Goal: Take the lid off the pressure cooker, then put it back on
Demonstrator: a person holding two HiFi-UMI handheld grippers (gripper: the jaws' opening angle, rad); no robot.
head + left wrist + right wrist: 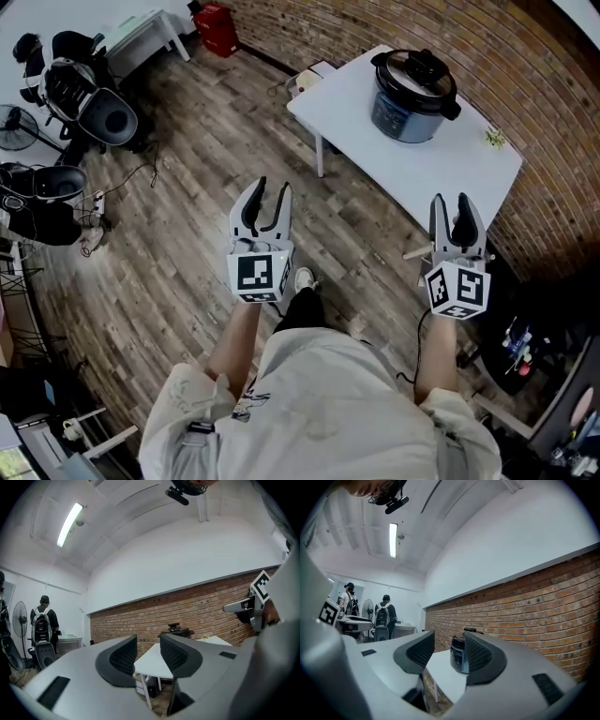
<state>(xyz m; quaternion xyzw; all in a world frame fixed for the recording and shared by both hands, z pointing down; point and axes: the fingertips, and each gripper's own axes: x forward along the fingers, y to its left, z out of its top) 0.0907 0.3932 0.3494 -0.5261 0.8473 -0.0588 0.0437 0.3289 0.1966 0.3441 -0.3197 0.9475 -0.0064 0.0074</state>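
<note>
Fingers of the left gripper stand spread with nothing between them. Those of the right gripper are likewise spread and grip nothing. Both grippers are held level on the near side of the white table, the left one over the wooden floor. One container is noted: the pressure cooker, upright on that table towards the end by the brick wall. Its lid is seated on the pot, black handle uppermost, so the contents cannot be seen. The cooker lies well ahead of both grippers and apart from all fingers. In the right gripper view it appears in the gap between the spread fingers, far beyond their tips. In the left gripper view it shows above the right-hand finger, equally distant.
</note>
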